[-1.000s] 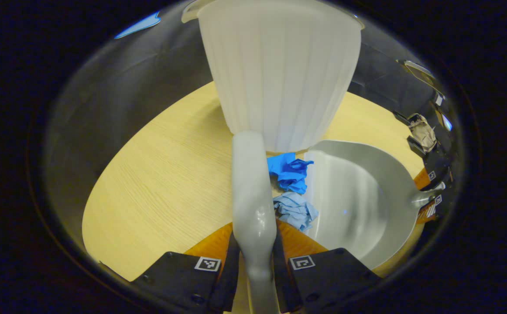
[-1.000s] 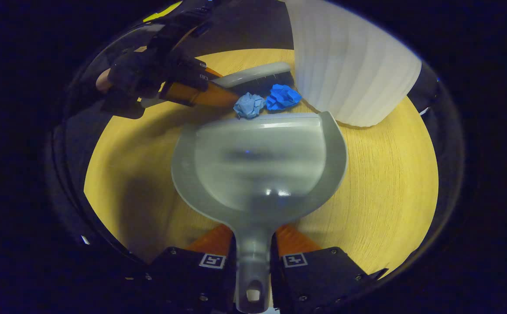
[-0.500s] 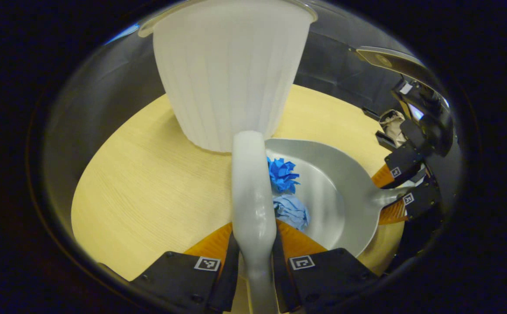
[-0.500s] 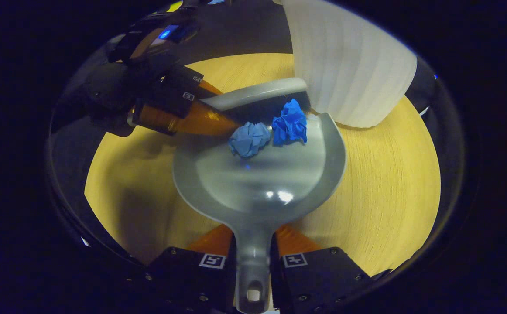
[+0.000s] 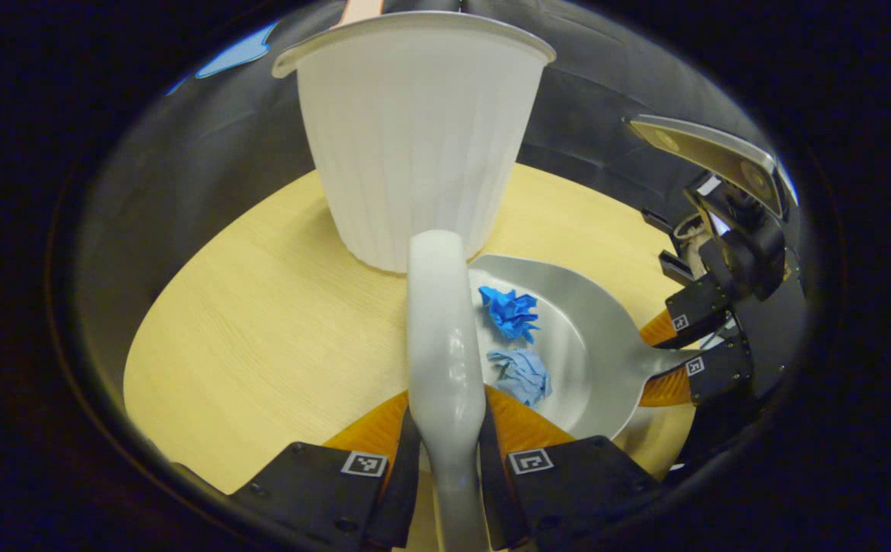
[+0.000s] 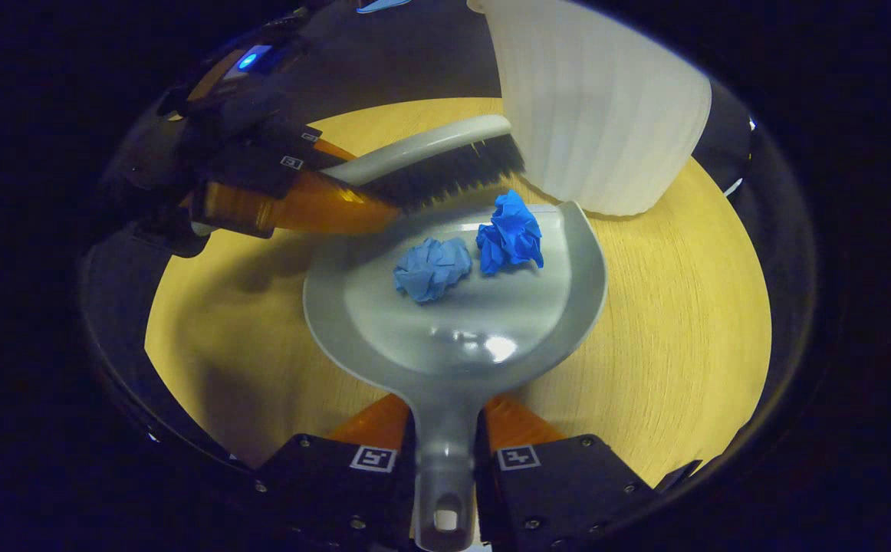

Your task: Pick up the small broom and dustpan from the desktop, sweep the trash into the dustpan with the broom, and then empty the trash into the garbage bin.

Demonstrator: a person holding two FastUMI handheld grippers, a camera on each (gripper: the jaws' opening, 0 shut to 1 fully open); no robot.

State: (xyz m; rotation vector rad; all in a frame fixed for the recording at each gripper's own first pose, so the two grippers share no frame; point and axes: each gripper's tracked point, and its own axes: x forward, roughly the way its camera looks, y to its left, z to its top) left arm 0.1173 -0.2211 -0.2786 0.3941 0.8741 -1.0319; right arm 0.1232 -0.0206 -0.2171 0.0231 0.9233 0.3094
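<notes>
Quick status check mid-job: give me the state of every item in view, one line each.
Grey plastic dustpan: on the wooden tabletop, handle clamped by the right hand-held gripper.
Grey small broom: handle clamped by the left hand-held gripper, bristles at the dustpan's mouth.
Light blue paper wad: inside the dustpan.
Dark blue paper wad: inside the dustpan.
White ribbed garbage bin: upright beside the dustpan.

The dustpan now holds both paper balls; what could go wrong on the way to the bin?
The two crumpled paper balls lie loose near the dustpan's open front lip, so tipping it forward early could roll them out. The white garbage bin stands very close; the dustpan or the broom might knock it.
</notes>
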